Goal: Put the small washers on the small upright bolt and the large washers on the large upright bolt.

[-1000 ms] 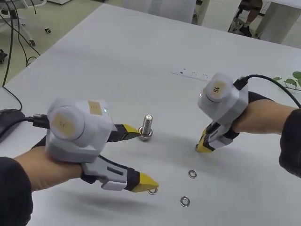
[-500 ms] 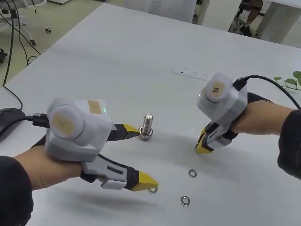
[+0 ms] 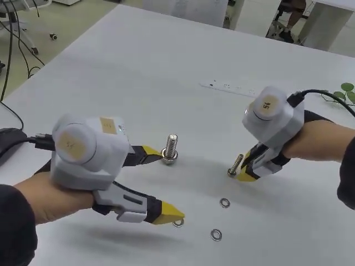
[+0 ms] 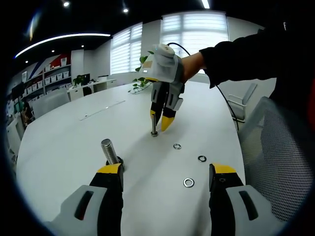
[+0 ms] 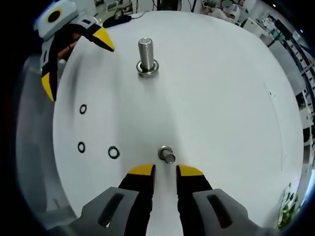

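Note:
The large upright bolt (image 3: 171, 148) stands mid-table with a washer around its base, close to the upper jaw of my left gripper (image 3: 163, 183). That gripper is wide open with nothing in it. The small bolt (image 3: 235, 165) stands upright just ahead of my right gripper (image 3: 248, 173), whose jaws are slightly apart and hold nothing. Three loose washers (image 3: 224, 203) (image 3: 216, 234) (image 3: 178, 223) lie flat near the front; the last one sits by my left gripper's lower tip. The right gripper view has the small bolt (image 5: 167, 155) just beyond my fingertips and the large bolt (image 5: 146, 54) farther off.
A white power strip (image 3: 227, 87) lies on the table farther back. Green plant leaves (image 3: 346, 91) reach in at the right edge. A dark object with a cable (image 3: 8, 141) sits at the left edge, and the floor drops away beyond it.
My right gripper has drawn back to the right, and the small bolt now stands uncovered in front of its tips. The left gripper has stayed put.

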